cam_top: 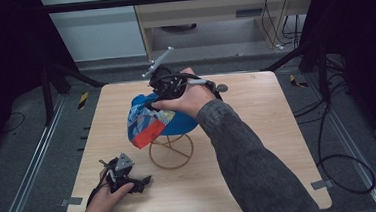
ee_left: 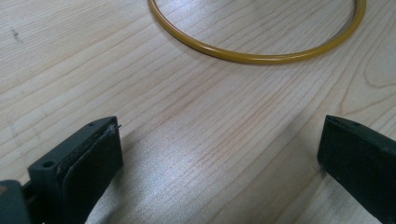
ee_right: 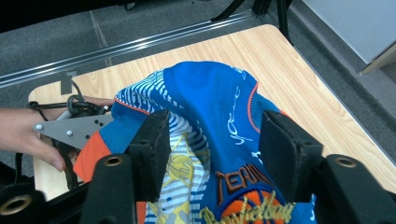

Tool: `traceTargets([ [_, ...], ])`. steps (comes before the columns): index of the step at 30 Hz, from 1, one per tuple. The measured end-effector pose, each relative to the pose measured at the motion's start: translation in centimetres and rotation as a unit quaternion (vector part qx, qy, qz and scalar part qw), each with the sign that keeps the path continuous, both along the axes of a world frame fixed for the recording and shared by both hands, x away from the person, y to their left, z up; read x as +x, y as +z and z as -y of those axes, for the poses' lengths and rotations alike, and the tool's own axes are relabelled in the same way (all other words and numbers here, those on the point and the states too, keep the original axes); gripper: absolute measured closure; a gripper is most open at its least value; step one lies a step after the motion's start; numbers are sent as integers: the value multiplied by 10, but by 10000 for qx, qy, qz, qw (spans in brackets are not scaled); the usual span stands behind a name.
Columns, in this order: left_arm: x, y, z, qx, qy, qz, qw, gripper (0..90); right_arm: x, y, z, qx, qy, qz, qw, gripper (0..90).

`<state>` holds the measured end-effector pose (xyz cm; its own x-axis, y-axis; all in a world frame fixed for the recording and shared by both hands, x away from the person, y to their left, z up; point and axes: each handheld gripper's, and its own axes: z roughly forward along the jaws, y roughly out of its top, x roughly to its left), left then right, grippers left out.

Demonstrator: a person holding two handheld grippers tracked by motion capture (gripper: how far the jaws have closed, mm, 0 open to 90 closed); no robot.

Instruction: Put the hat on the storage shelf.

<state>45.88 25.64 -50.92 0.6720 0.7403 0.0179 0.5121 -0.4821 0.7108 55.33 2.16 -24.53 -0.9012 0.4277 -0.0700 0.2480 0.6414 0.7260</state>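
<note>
Blue cloth with orange and white patches makes up the cap (cam_top: 159,120), and it sits draped over the top of a yellow wire stand (cam_top: 171,152) near the middle of my wooden desk (cam_top: 259,146). Its patterned, orange-edged side hangs down toward my left. The stand's round base ring lies flat on the desk, and the cap hides the stand's top.

My right tool (cam_top: 167,85) is over the far side of the cap, my right hand (cam_top: 185,100) wrapped around its body. In the right gripper view, the jaws of this tool (ee_right: 212,140) stand apart with the crown of the cap (ee_right: 210,98) bulging up between them. I see cloth just beside each pad, but neither pad clearly presses on it, so I read the tool as spread and not pinching the cap.

My left tool (cam_top: 143,180) lies low at the near left corner of the desk, held in my left hand (cam_top: 107,197), well apart from the cap. In the left gripper view, the jaws of this tool (ee_left: 219,154) are spread wide over bare wood, with nothing between them. The yellow ring (ee_left: 257,51) of the stand's base curves across the desk just ahead of them, not touching them
</note>
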Motion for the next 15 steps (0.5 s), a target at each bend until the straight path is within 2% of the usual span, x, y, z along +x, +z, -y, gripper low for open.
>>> traceTargets([
  [6, 0, 0, 0, -1, -1, 0, 10000, 0, -4, 3, 6, 57, -68, 52, 9999, 342],
  [10, 0, 0, 0, 2, -1, 0, 10000, 0, -9, 8, 13, 161, -160, 61, 9997, 242],
  [15, 0, 0, 0, 0, 2, 1, 10000, 0, -13, 9, 18, 232, -236, 87, 9994, 172],
])
